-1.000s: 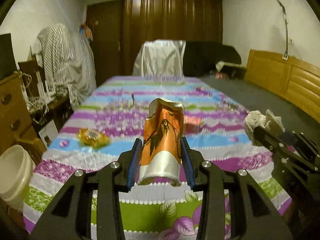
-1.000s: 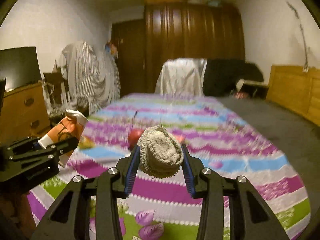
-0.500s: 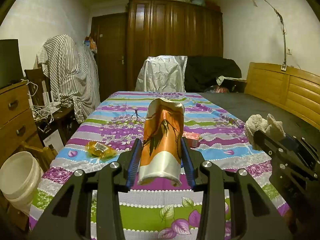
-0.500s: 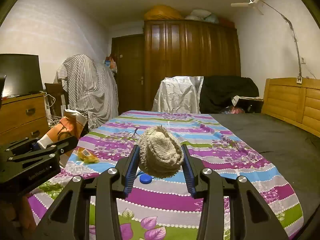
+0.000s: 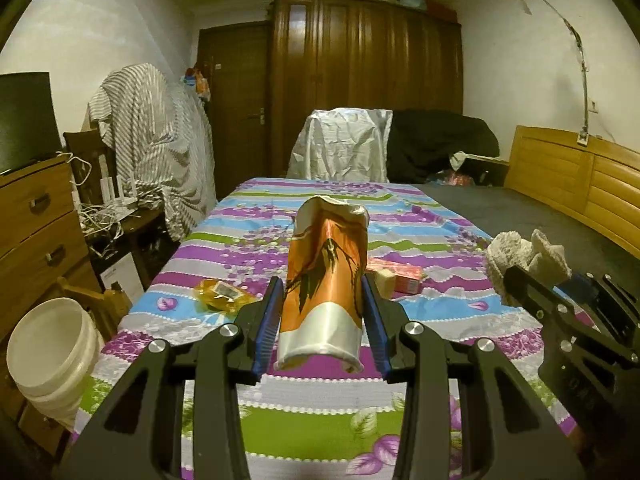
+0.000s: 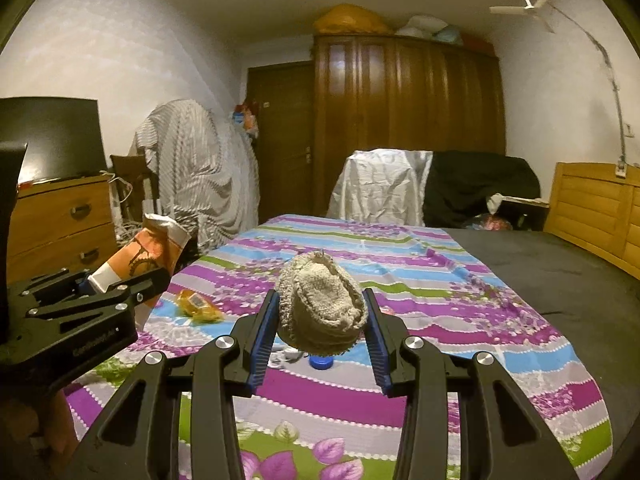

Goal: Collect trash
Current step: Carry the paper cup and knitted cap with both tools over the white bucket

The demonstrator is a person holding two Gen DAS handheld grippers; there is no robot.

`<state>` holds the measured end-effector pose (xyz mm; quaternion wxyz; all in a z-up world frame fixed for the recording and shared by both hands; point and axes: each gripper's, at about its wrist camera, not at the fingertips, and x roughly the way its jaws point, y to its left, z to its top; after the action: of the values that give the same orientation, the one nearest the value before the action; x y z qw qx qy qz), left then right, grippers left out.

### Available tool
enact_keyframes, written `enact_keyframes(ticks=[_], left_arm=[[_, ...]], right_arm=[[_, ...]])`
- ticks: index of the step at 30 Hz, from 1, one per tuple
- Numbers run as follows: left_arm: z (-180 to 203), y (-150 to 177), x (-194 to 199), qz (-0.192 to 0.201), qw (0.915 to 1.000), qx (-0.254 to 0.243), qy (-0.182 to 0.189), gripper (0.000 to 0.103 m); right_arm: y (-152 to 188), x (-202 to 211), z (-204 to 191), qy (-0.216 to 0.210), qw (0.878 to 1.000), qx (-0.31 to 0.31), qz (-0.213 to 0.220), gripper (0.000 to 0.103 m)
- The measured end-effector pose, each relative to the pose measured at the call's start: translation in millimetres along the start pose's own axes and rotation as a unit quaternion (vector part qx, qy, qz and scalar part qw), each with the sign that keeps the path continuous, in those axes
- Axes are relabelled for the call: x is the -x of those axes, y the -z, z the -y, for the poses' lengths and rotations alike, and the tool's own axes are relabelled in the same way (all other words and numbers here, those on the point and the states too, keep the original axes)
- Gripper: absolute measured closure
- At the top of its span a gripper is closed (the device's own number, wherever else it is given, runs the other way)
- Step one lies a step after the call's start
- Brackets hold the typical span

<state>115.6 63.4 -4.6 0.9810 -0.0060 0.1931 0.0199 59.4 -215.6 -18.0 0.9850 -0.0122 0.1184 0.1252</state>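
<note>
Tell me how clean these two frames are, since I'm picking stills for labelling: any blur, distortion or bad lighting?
Left wrist view: sharp, dim warm indoor light, strong fisheye bending of the wardrobe, dark corners; the crushed orange cup in the left gripper is well lit. Right wrist view: equally sharp, same curvature and vignette; the knitted beige bundle in the right gripper is crisp.
</note>
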Motion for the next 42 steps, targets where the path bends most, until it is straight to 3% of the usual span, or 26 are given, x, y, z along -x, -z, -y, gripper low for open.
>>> enact_keyframes(ticks=[19, 32, 42], left_arm=[[-110.5, -12.2, 27.1, 0.006, 0.9939, 0.052, -0.098, 0.065], [-209.7, -22.4, 54.2, 0.011, 0.9793, 0.092, -0.180, 0.064], [-280.7, -15.5, 70.8, -0.006, 0.9634, 0.126, -0.237, 0.064]], right_arm=[[-58.4, -44.2, -110.5, -0.106, 0.994, 0.033, -0.001, 0.060], [-96.5, -72.2, -225.6, -0.196, 0.978, 0.067, -0.017, 0.060], [-124.5, -111.3, -329.1, -0.265, 0.959, 0.089, -0.050, 0.060]])
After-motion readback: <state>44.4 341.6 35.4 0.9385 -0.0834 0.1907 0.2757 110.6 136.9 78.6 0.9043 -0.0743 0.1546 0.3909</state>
